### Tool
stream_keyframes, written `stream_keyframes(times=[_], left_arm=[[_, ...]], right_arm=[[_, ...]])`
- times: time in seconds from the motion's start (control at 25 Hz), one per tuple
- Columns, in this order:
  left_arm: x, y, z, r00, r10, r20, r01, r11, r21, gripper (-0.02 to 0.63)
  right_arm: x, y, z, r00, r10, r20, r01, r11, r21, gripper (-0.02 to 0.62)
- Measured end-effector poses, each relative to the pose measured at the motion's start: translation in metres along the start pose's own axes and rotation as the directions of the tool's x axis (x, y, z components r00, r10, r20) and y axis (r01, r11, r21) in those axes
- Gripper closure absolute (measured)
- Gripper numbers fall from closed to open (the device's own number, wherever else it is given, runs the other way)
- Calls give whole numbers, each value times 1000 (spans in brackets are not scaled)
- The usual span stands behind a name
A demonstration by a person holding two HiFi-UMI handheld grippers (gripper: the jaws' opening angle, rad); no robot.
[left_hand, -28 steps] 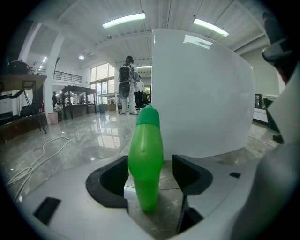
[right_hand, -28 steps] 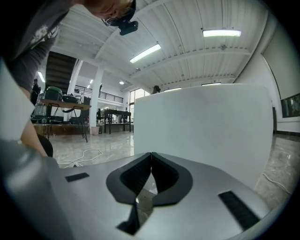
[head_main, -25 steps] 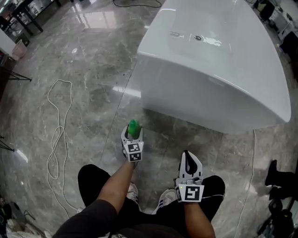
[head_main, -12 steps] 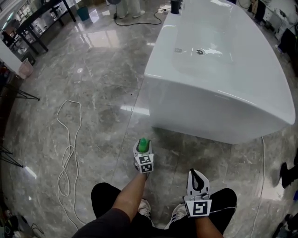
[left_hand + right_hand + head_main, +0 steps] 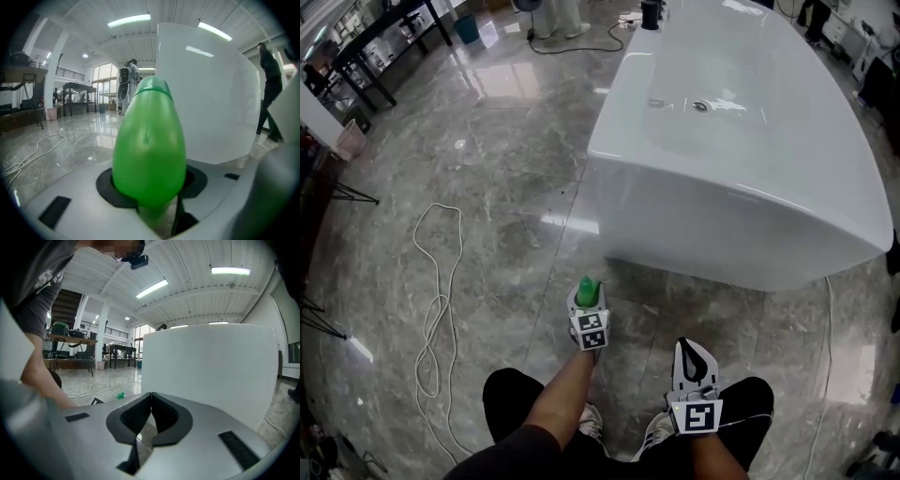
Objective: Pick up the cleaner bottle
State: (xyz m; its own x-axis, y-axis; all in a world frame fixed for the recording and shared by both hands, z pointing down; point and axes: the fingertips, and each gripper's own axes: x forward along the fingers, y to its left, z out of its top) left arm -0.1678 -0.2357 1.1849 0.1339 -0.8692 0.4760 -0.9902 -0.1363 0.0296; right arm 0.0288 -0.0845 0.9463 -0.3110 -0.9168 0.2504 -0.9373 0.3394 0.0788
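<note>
The cleaner bottle (image 5: pixel 589 290) stands on the floor in front of me, and only its green top shows in the head view. My left gripper (image 5: pixel 587 287) reaches round that top. In the left gripper view the green bottle (image 5: pixel 150 145) fills the gap between the two black pads (image 5: pixel 105 185), and the jaws are closing on it. I cannot tell whether the pads are pressing on it. My right gripper (image 5: pixel 684 344) hangs over my right knee. In its own view the right gripper (image 5: pixel 151 409) is shut, pads meeting, with nothing between them.
A large white bathtub (image 5: pixel 741 159) stands just beyond the bottle and fills the right of the left gripper view as the tub wall (image 5: pixel 211 93). A white cable (image 5: pixel 431 300) loops on the marble floor at the left. My legs and shoes (image 5: pixel 586 422) are below.
The head view has shifted, so more of the tub and the far room shows. The left gripper stays round the bottle's top. The right gripper has hardly moved.
</note>
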Motion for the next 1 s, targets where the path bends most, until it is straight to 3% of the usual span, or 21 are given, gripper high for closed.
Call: stream_keyframes(times=[0.12,0.32,0.48,0.8,1.0], left_arm=[[-3,-6,21,999,-8,32,8,1000,8,419],[-16,-16,65,997,-14,75,13,1000,6,420],[-39,-25,108,996,-17,88,17,1000,0,422],[-167,-72,306,984,-91,150,86,995,40,422],[-246,-100,425,977,-132,168,126,991,44,422]], right_arm=[[4,-3,-4,1000,-1,-5,1,1000,-2,578],[8,-27,11,997,-78,21,78,997,2,578],[10,-35,26,996,-68,55,68,998,12,578],[-33,-75,192,995,-94,37,93,995,46,578],[-77,-106,314,993,-115,26,111,985,128,578]])
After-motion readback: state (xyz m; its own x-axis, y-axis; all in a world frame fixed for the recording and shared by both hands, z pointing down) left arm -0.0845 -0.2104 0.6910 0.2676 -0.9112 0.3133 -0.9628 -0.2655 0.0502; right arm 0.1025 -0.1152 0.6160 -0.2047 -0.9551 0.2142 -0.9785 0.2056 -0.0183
